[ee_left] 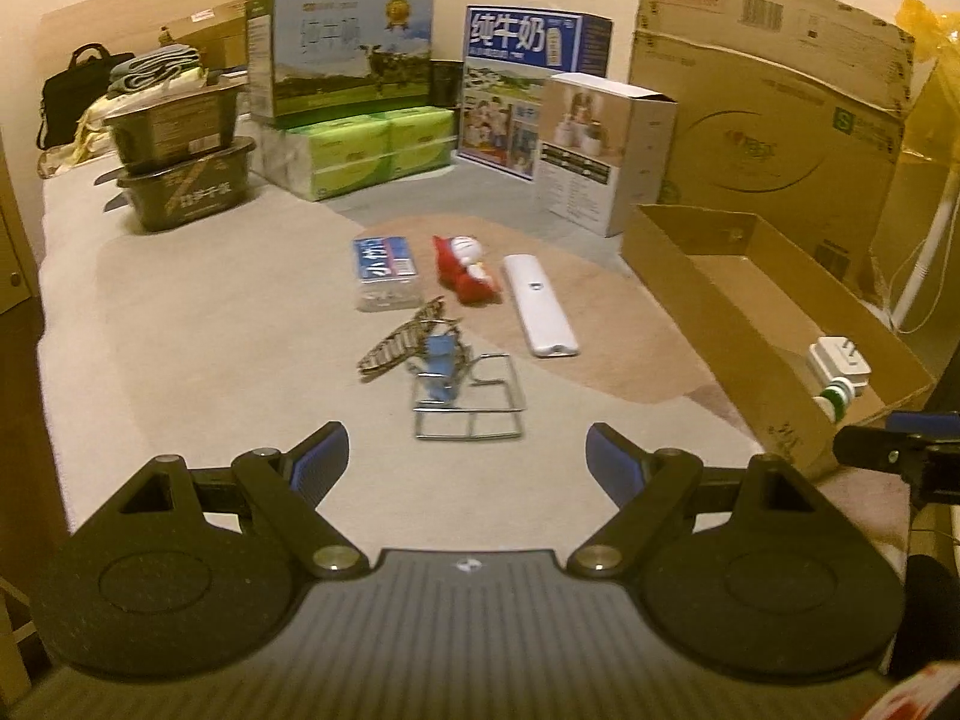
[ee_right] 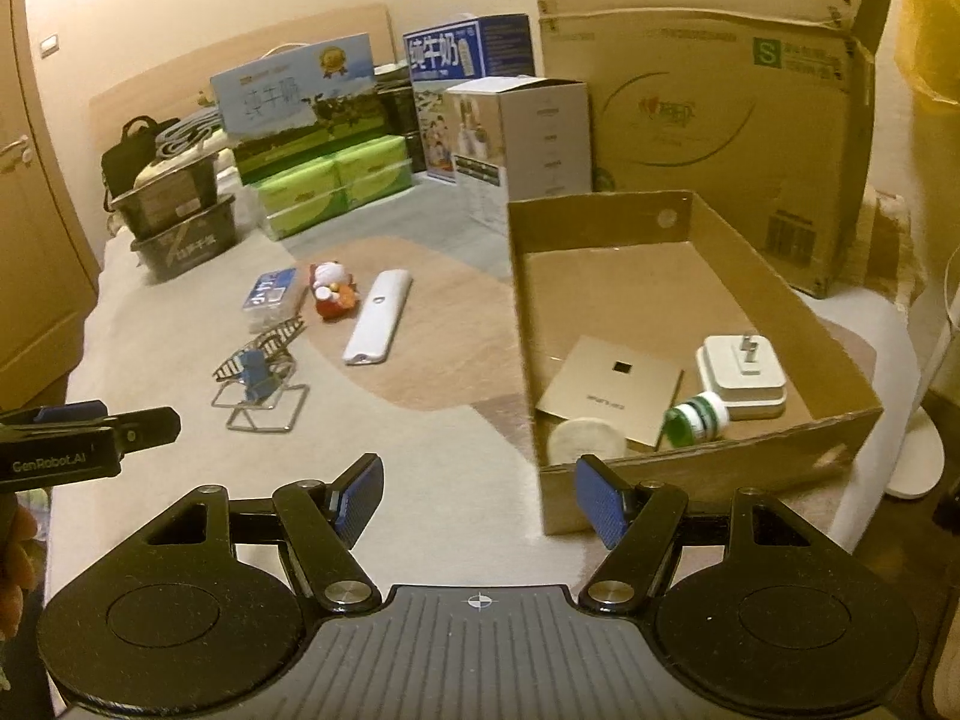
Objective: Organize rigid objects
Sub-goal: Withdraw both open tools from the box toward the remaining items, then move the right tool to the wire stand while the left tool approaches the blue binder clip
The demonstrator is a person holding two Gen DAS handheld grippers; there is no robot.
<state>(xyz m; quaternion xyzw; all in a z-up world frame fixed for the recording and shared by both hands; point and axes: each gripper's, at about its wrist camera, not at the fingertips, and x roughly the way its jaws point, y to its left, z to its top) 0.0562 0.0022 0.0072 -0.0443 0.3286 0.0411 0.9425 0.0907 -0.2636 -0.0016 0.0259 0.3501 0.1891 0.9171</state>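
Observation:
On the bed lie a wire stand (ee_left: 468, 399) (ee_right: 261, 399) with a blue clip and a striped hair clip (ee_left: 399, 339), a clear box with a blue label (ee_left: 386, 273) (ee_right: 273, 294), a red and white toy figure (ee_left: 468, 270) (ee_right: 332, 294) and a white remote (ee_left: 540, 306) (ee_right: 378, 318). An open cardboard tray (ee_left: 678, 276) (ee_right: 702, 204) holds a white plug adapter (ee_right: 744, 375), a green-capped bottle (ee_right: 696, 417), a gold card (ee_right: 612, 396) and a round white pad (ee_right: 588, 438). My left gripper (ee_left: 468, 468) is open just short of the wire stand. My right gripper (ee_right: 480, 501) is open near the tray's front corner.
Milk cartons (ee_left: 342, 54), green tissue packs (ee_left: 372, 150), a white product box (ee_left: 600, 150) and dark bins (ee_left: 180, 162) stand along the back. Large cardboard boxes (ee_right: 720, 108) rise behind the tray. A black bag (ee_left: 72, 90) sits far left. The bed edge runs on the left.

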